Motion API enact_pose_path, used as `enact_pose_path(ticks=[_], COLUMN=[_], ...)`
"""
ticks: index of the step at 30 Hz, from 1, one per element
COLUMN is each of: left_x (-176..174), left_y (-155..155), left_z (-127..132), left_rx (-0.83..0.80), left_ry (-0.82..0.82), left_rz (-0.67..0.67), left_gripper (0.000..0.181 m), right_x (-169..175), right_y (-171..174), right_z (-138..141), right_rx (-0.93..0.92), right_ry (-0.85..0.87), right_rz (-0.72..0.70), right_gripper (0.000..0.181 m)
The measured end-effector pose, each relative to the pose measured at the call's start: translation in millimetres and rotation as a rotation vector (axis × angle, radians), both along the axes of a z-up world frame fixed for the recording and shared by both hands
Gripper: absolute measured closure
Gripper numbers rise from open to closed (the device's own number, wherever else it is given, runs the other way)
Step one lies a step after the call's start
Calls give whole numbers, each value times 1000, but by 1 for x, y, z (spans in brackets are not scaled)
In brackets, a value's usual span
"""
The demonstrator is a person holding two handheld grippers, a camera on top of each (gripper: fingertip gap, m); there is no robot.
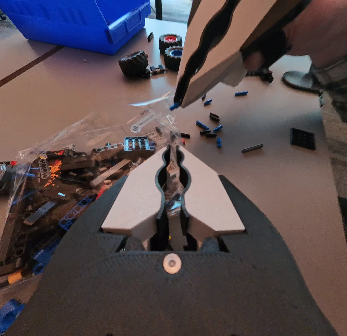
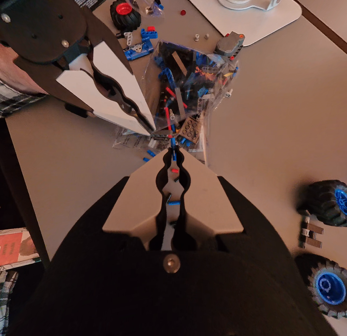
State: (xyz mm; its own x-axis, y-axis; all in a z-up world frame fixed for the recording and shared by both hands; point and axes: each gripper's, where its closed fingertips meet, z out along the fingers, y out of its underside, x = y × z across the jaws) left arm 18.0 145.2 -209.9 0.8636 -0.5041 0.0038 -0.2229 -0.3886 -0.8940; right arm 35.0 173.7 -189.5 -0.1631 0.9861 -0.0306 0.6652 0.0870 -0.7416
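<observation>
My left gripper (image 1: 173,148) is shut on the edge of a clear plastic bag (image 1: 75,158) full of small building-toy parts, and the film runs up between its pads. In the right wrist view the left gripper (image 2: 152,130) pinches the same bag (image 2: 187,86) at its near corner. My right gripper (image 2: 174,150) is shut on a small blue pin (image 2: 174,154) that sticks out past its tips, just in front of the bag's mouth. The left wrist view shows the right gripper (image 1: 178,102) above the bag with the blue pin (image 1: 173,106) at its tip.
A blue bin (image 1: 75,17) stands at the back left. Black wheels (image 1: 134,64) lie behind the bag, and two with blue hubs (image 2: 328,287) at the right. Loose blue and black pins (image 1: 208,128), a dark axle (image 1: 251,147) and a black plate (image 1: 302,138) lie on the table. Spacing between my two grippers at the tips: around 5 cm.
</observation>
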Motion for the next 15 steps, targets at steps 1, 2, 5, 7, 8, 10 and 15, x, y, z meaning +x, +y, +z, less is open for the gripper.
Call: enact_pose_path(ticks=[1,2,5,7,8,10,15], left_x=[0,-3,-10,-13,-16,-20,-33], left_y=[-1,-1,-1,-1,-1,-1,-1], left_z=[4,7,13,19,23,31,51], left_rx=[8,17,43,70,87,123,225], left_ry=[-28,-39,-34,-42,-43,-52,-59], left_rz=[-4,3,25,39,48,64,118], left_gripper=[178,181,181,181,181,181,181], right_x=[-2,-5,-14,-20,-23,-31,-57], right_y=[-1,-3,-6,-7,-9,-11,-4], right_z=[-2,-3,-7,-7,-7,-6,-10], right_rx=[9,18,39,49,48,52,67], right_ry=[-8,-14,-39,-40,-40,-43,-69], right_rz=[8,15,29,37,45,55,16], right_gripper=[179,179,179,179,179,179,153])
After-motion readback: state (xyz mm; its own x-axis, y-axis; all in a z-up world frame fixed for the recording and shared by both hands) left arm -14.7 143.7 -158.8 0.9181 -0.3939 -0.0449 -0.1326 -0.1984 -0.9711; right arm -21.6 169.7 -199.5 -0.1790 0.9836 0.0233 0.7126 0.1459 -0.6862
